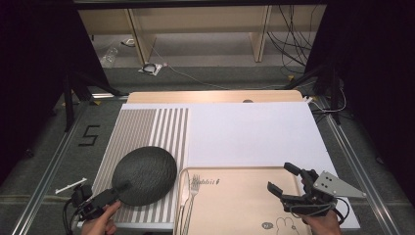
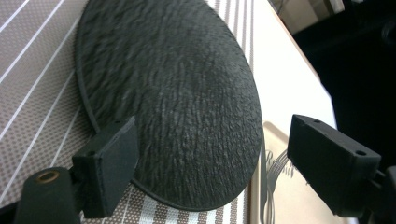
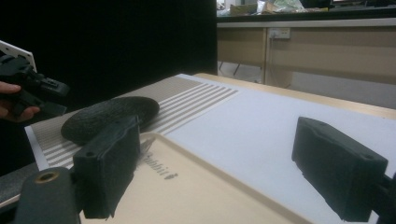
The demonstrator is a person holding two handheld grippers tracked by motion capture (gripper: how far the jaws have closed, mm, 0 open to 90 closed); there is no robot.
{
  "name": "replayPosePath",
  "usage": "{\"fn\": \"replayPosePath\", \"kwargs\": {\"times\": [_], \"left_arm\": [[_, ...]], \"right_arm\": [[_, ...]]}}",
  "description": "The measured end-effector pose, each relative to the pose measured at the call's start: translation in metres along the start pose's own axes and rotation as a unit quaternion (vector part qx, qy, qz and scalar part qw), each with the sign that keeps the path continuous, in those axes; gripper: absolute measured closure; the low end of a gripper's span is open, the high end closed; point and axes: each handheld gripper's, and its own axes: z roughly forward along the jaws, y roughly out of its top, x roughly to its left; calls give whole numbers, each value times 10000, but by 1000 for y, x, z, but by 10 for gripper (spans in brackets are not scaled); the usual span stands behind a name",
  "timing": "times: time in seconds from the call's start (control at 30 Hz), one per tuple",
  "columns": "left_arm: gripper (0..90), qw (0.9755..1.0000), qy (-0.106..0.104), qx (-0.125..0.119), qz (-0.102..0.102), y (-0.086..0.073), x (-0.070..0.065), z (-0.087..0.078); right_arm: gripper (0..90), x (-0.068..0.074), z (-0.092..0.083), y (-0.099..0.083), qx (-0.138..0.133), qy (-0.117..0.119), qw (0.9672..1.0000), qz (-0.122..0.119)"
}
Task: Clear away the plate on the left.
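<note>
A dark grey, rough-textured round plate (image 1: 144,175) lies on a striped placemat (image 1: 147,127) at the left. My left gripper (image 1: 111,195) is at the plate's near-left rim. In the left gripper view its jaws stand wide apart and open (image 2: 217,163), with the plate (image 2: 173,93) just ahead of them. A beige tray (image 1: 244,196) sits front and centre, with a fork (image 1: 194,188) and a knife (image 1: 183,193) along its left side. Above the tray's right part my right gripper (image 1: 283,178) is open and holds nothing. In the right gripper view it (image 3: 224,172) faces the plate (image 3: 109,119) across the tray (image 3: 196,191).
A white sheet (image 1: 254,132) covers the table behind the tray. Black stands and cables flank the table, and a small white stick (image 1: 71,185) lies off the left edge. The other hand and its gripper (image 3: 28,88) appear at the left of the right gripper view.
</note>
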Motion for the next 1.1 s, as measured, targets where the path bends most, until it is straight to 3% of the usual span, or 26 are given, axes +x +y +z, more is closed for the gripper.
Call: {"fn": "replayPosePath", "kwargs": {"times": [0.17,0.4,0.53,0.67,0.9,0.93,0.97,1.1], "left_arm": [[165,9991,-6,-38,-414,-2,7,0],[165,9976,93,-92,-683,-4,14,-2],[165,9942,10,15,-1075,-9,21,2],[165,9914,-88,94,-1302,-13,23,5],[177,9810,-272,183,-1914,-20,31,11],[180,9810,-272,183,-1914,-20,31,11],[187,9789,-289,158,-2018,-22,30,14],[214,9773,-285,54,-2099,-24,30,18]], "right_arm": [[164,0,0,0,-16,9,10000,15],[164,0,0,0,-20,12,10000,17],[164,0,0,0,-22,19,10000,16],[164,0,0,0,-10,18,10000,14],[164,1,0,0,6,27,10000,-3],[164,1,1,0,7,27,10000,-3],[164,1,1,0,9,28,10000,-9],[164,1,0,0,25,19,10000,-15]]}}
